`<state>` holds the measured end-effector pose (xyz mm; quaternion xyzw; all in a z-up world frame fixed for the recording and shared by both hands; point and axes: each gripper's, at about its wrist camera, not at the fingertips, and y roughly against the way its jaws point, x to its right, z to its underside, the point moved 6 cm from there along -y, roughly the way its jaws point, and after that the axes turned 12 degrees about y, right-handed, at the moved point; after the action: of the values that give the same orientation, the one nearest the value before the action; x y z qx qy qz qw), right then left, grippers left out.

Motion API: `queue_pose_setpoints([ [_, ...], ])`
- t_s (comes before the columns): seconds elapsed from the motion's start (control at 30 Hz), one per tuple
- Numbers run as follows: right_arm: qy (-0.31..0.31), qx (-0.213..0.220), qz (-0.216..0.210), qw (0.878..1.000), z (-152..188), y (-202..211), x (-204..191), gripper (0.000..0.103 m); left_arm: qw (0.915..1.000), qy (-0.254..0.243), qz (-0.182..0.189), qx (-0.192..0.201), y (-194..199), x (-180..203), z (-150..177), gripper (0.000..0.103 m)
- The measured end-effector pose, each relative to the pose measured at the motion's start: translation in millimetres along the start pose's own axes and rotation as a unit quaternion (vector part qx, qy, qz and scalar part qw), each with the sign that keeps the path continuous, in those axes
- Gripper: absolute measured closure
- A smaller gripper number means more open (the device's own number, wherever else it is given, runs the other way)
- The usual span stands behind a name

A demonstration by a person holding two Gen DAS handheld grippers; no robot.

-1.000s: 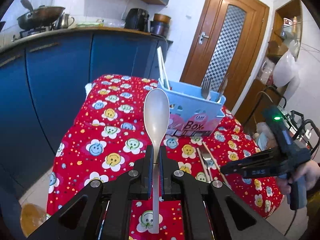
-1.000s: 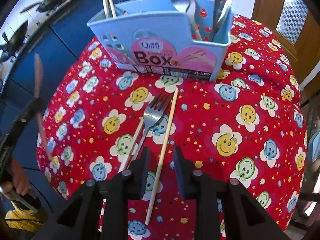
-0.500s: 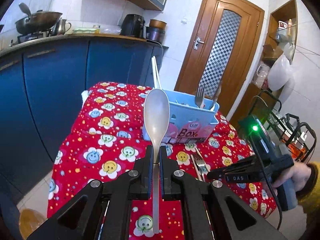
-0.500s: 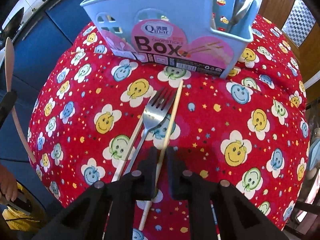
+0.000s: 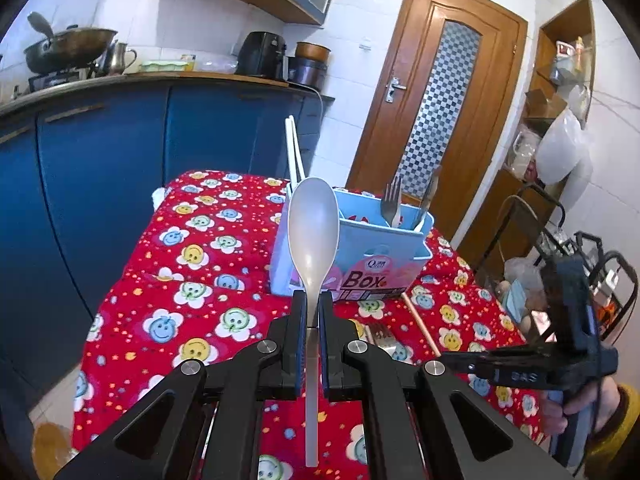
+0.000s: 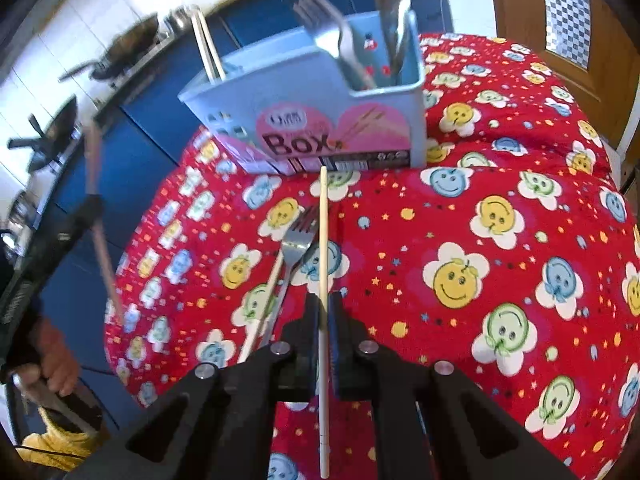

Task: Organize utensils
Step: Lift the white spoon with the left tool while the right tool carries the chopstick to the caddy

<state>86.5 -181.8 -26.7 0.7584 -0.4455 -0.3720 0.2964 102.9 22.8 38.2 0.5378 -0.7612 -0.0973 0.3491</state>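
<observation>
Two tools clamped, one on a spoon and one on a chopstick

Two utensils are gripped at this moment. Nearest in the left wrist view, the left tool [image 5: 313, 304] is clenched on the handle of a pale plastic spoon [image 5: 313, 232], whose bowl stands up in front of the lens while the handle end runs back between the fingers. In the right wrist view the right tool [image 6: 324, 303] has just been closing and its pads now pinch a light wooden chopstick [image 6: 323, 248] that points straight ahead along the fingers, its far tip near the foot of the box.

Just beyond the right tool, a metal fork [image 6: 295, 245] lies on the counter [image 6: 500, 184], which is covered in a red cloth printed with smiley flowers; its tines sit just beside the held chopstick. A second chopstick [image 6: 262, 304] lies slanted along the fork's left side, close against it.

Farther on stands the blue utensil box [image 6: 320, 108] labelled "Box". A pair of chopsticks [image 6: 206, 50] stands in its left end, and a fork [image 6: 336, 36] with other metal cutlery stands in its right compartment.

Behind the counter are blue kitchen cabinets [image 5: 100, 168] and a wooden door [image 5: 448, 120]
</observation>
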Motion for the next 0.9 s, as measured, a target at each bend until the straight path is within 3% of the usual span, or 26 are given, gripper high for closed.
queue_pose_setpoints([
  [0.4, 0.013, 0.131, -0.006, 0.991, -16, 49, -1, 0.097, 0.9987, 0.014, 0.010, 0.049, -9, 23, -31, 0.098],
  [0.9, 0.032, 0.206, -0.002, 0.978, -44, 70, 16, 0.097, 0.9908, 0.000, 0.010, 0.135, -46, 68, -102, 0.098],
])
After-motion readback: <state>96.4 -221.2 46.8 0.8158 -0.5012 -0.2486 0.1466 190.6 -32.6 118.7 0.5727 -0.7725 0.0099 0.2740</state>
